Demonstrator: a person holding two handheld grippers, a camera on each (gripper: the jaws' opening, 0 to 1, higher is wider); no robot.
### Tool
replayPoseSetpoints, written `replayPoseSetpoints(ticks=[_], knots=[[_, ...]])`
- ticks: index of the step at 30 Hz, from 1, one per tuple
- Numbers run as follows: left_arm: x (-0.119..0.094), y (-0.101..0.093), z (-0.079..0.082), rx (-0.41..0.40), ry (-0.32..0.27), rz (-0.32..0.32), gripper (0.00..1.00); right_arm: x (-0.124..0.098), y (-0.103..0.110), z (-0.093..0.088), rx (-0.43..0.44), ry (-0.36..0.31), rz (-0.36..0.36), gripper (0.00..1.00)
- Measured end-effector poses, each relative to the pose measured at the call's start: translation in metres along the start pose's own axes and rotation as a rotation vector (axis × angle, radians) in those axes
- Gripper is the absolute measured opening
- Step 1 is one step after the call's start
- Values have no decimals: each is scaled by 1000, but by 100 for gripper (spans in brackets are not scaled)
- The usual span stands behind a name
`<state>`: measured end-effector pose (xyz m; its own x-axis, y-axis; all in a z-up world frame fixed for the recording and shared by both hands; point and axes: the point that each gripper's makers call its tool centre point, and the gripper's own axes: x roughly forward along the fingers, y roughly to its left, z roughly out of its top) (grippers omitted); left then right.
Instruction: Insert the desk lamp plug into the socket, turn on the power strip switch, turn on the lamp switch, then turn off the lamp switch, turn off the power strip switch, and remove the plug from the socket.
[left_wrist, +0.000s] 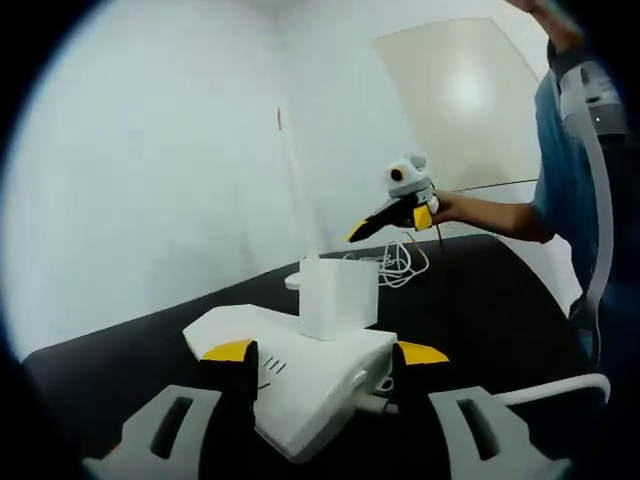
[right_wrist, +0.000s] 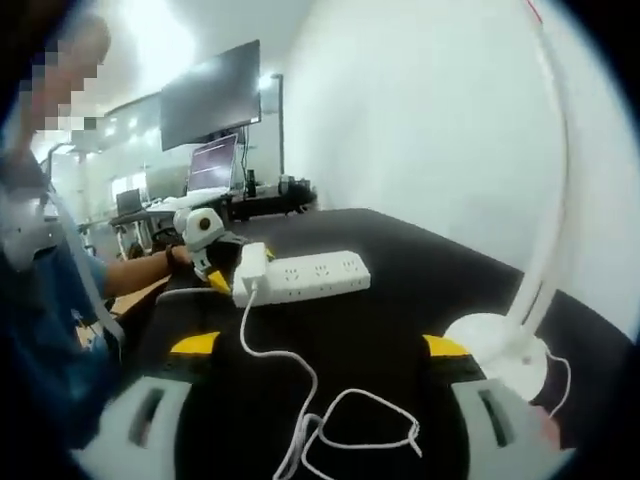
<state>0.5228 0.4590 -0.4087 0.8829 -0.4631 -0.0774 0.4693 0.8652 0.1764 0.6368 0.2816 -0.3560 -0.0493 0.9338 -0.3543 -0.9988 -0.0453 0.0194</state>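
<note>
The power strip (left_wrist: 300, 385) is bracketed at one end by the spread jaws of the left gripper (left_wrist: 322, 352), contact not discernible. The white adapter plug (left_wrist: 338, 297) is seated upright at that end, at twelve o'clock from the jaws. The strip's long axis is seen running away toward eleven o'clock. The right gripper (right_wrist: 318, 345), jaws apart and empty, is held well away beside the lamp base (right_wrist: 497, 349).

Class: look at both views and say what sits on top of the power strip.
A white plug adapter stands on the power strip at one end, its cord trailing across the table. The socket beneath the adapter is covered; the other sockets are bare.
</note>
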Motion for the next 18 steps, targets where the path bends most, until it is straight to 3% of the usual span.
replayPoseSetpoints(ticks=[2,7,9,16,18], knots=[[0,2,-1,0,0,0,52,-4,3,6,-12,20,0,59],[1,3,-1,1,-4,1,52,1,14,30,12,26,15,42],[2,4,-1,1,-5,2,52,4,17,32,2,61,20,33],[2,5,-2,2,-6,1,52,19,22,27,-24,179,32,32],[2,4,-2,2,-6,1,52,24,25,21,-34,244,44,32]])
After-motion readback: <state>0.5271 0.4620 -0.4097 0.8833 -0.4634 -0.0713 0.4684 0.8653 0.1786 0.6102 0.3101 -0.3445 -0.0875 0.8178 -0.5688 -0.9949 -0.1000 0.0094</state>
